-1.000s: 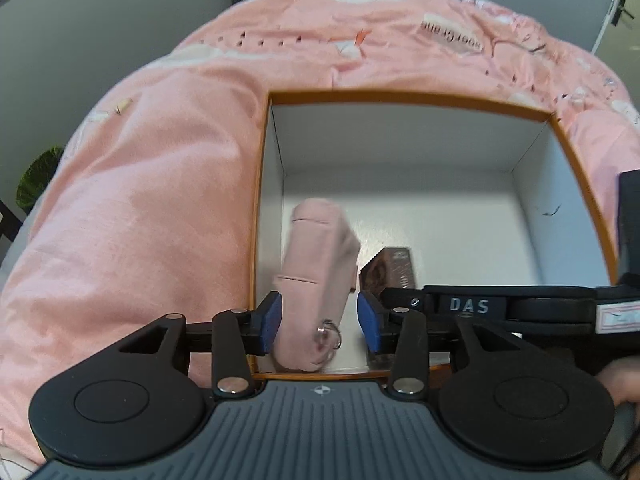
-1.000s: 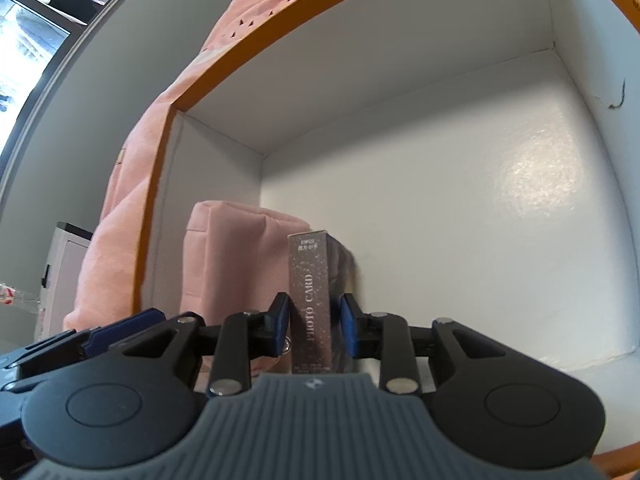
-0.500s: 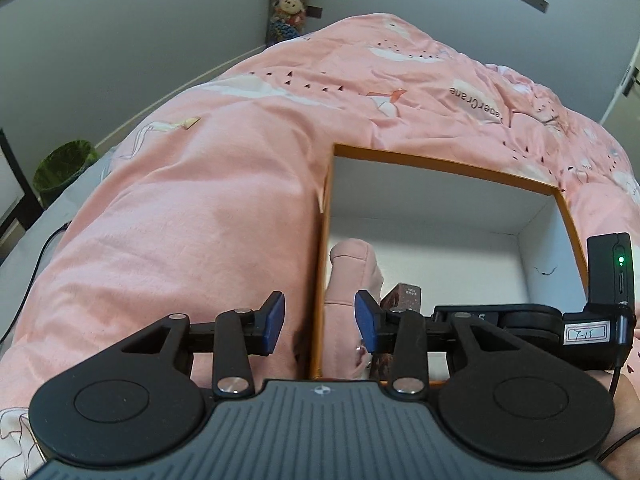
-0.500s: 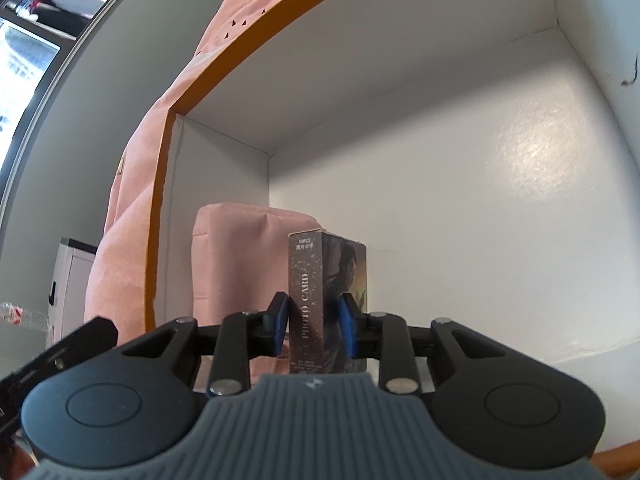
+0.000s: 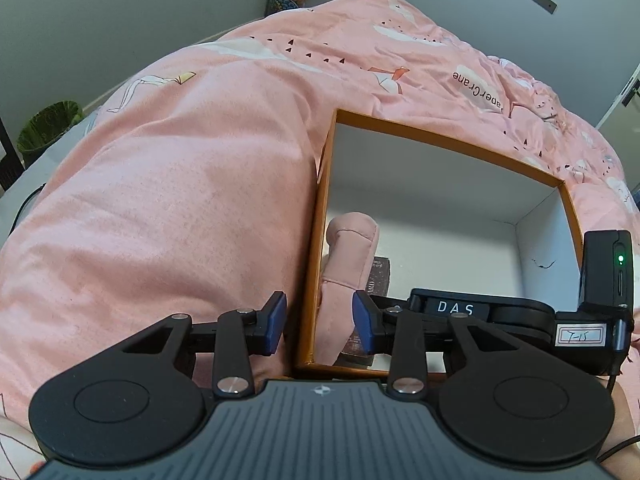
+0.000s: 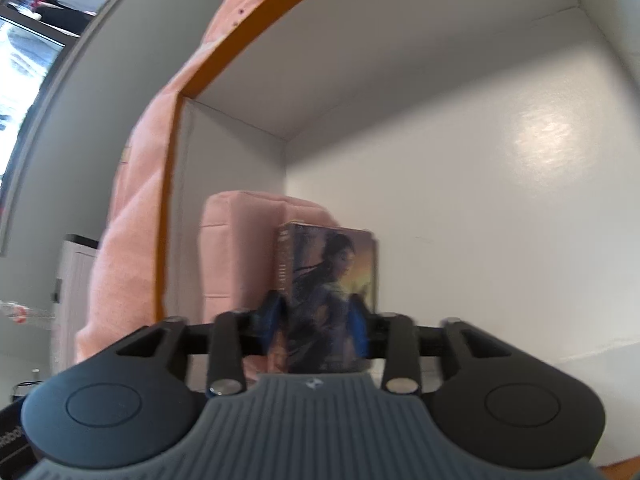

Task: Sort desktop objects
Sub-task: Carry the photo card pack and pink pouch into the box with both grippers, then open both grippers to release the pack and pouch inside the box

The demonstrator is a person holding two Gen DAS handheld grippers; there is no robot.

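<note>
Jaws on the left gripper [image 5: 319, 322] are spread wide with nothing between them, straddling the near orange wall of the box [image 5: 448, 138], clear of the load. Left view: pink pouch [image 5: 346, 280] stands on edge against the box's left wall, card box [image 5: 378, 280] tucked beside it, likely packed tight to save floor. Box sits on the pink quilt [image 5: 180, 200]; most of its floor to the right is free.

Right view: right gripper [image 6: 316, 320] jaws look parted either side of the card box [image 6: 328, 280]; blur, contact unclear. Pink pouch [image 6: 240, 256] backs it. Open room lies rightward; left is blocked.
</note>
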